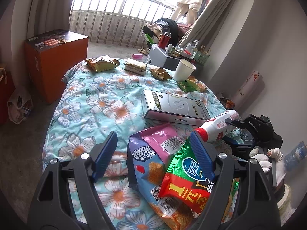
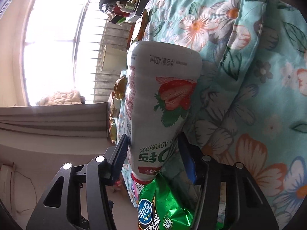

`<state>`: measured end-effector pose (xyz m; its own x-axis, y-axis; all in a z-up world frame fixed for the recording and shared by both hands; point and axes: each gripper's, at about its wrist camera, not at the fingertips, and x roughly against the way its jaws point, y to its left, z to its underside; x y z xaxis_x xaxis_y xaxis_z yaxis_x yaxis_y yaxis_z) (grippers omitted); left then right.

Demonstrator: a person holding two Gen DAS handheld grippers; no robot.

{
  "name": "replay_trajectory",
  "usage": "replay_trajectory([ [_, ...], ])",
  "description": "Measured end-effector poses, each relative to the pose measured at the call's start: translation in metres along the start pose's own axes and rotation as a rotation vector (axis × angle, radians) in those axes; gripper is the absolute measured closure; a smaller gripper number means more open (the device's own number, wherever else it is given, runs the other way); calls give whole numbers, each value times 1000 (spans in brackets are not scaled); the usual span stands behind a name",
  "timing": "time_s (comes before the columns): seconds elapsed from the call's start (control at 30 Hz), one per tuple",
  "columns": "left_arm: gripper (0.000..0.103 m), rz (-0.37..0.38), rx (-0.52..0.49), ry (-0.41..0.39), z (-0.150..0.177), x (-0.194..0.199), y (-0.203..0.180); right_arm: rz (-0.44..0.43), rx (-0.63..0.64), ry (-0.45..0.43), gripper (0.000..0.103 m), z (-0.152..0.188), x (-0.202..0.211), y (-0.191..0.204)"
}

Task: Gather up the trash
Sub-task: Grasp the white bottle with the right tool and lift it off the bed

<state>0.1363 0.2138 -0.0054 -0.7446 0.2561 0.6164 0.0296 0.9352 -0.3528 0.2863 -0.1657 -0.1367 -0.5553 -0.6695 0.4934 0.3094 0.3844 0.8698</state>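
Floral quilt (image 1: 92, 103) strewn with trash. The left gripper (image 1: 153, 153) stands wide open just above the quilt, nothing clamped; a blue-and-pink snack bag (image 1: 149, 164) lies between its fingers, and a green-and-red chip bag (image 1: 184, 180) overlaps the right-hand finger. The right gripper (image 2: 153, 153), rolled on its side and held by a white-gloved hand (image 1: 268, 159), brackets the lower body of a white strawberry-drink bottle (image 2: 161, 99) lying at the quilt's edge; both pads sit against the bottle. Farther back: a grey box (image 1: 172, 105), a paper cup (image 1: 183, 70) and more wrappers (image 1: 101, 63).
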Motion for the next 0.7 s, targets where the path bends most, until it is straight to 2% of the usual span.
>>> replay_trajectory([
  [0.2,29,13,-30,-6,-3,3,-10,-69,19,6,53,-19,54,-8],
  [0.4,29,41,-55,-14,-8,2,-25,-83,192,13,53,-8,145,10],
  [0.5,29,58,-65,-11,-10,-2,-31,-46,282,42,53,7,185,22],
  [0.6,29,67,-77,2,-10,-8,-36,20,376,106,53,23,216,32],
  [0.7,29,75,-80,14,-10,-15,-39,63,412,176,53,26,225,32],
])
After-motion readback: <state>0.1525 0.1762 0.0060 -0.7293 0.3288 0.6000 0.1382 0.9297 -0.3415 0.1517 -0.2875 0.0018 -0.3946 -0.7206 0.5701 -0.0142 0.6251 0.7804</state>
